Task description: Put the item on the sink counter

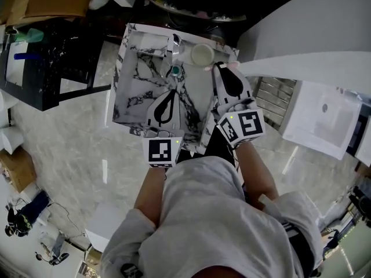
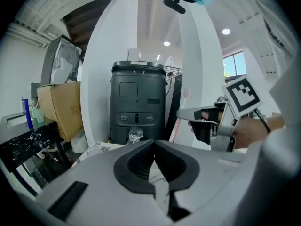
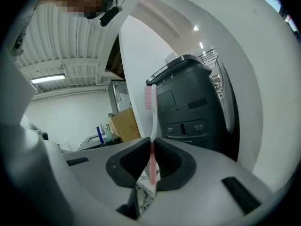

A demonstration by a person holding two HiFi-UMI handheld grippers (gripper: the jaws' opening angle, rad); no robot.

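Observation:
A pink toothbrush [image 3: 151,121] stands upright between the jaws of my right gripper [image 3: 153,147], bristle head at the top. The right gripper [image 1: 225,69] is shut on its handle and hangs over the right edge of the marble sink counter [image 1: 133,51]. My left gripper [image 1: 168,97] is over the front of the basin. In the left gripper view its jaws [image 2: 153,144] meet at the tips with nothing between them. That view also shows the right gripper [image 2: 207,119] off to the right.
On the counter's back edge stand a chrome faucet [image 1: 175,44] and a pale cup [image 1: 203,55]. A dark grey machine [image 2: 137,102] stands ahead, with a cardboard box [image 2: 61,108] to its left. A black table [image 1: 52,62] is on the left and white sheets [image 1: 324,117] are on the right.

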